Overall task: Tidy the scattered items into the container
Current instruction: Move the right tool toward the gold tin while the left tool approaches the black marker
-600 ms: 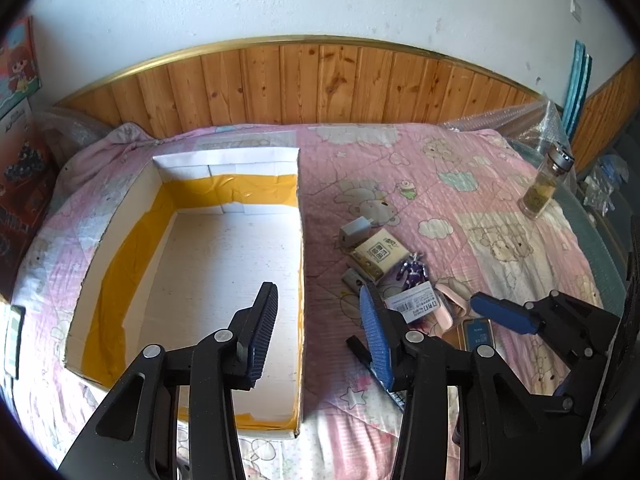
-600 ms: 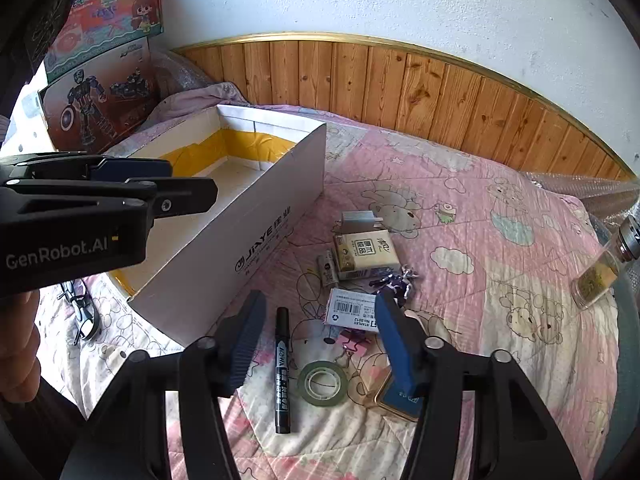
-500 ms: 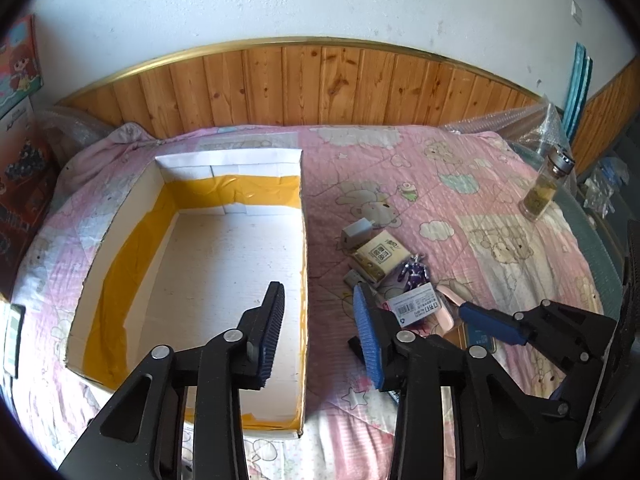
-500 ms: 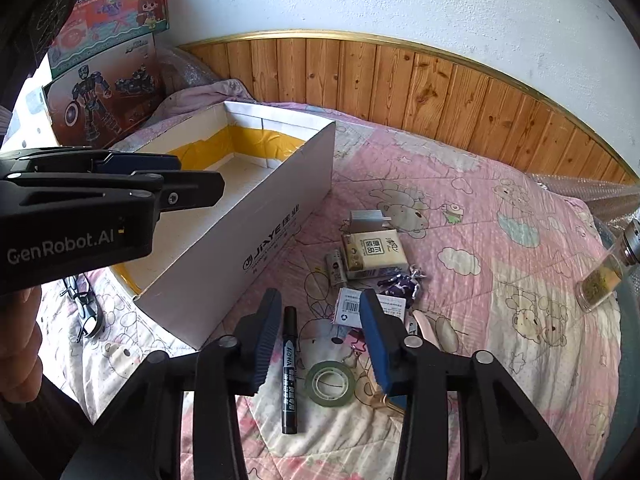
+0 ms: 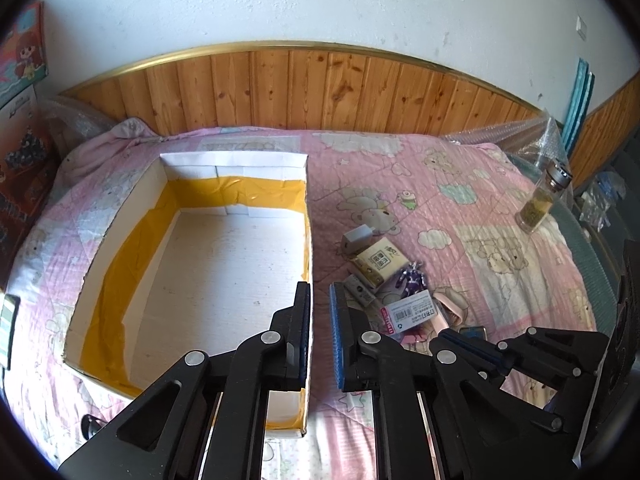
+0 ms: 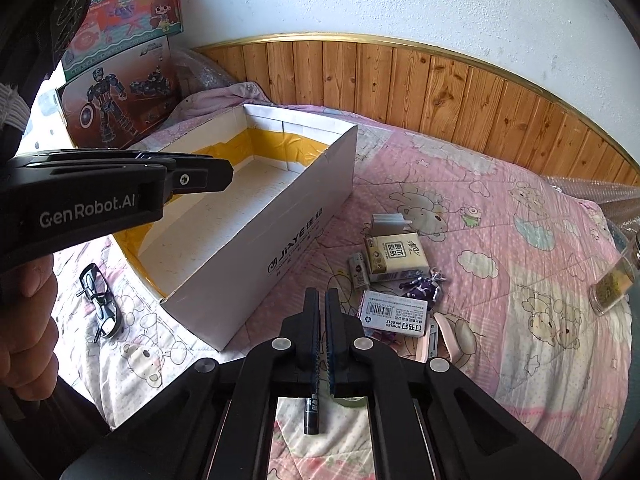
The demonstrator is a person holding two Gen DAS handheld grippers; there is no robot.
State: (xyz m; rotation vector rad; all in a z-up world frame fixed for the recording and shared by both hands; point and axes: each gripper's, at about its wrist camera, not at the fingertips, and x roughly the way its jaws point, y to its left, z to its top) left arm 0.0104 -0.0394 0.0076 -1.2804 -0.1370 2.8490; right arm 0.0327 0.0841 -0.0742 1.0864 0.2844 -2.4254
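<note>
On the pink bedspread (image 6: 500,208), both the left gripper (image 5: 320,332) and right gripper (image 6: 322,340) have narrowed to empty slits, the box (image 6: 256,236) still bare.

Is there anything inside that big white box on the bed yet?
The box shows only a bare white floor and yellow tape along its walls. The left gripper hides the near right corner, so that bit is unknown.

Both wrist cams sit high over the bed's near edge, angled down toward the far wood-panelled wall. Left cam is over the box (image 5: 240,168) near-right corner, box interior filling its left half. Right cam sits further right, seeing the box's (image 6: 280,240) outer right wall at left. Shared: box, item pile (image 5: 384,276) (image 6: 396,276), bottle (image 5: 544,196) (image 6: 616,280).
</note>
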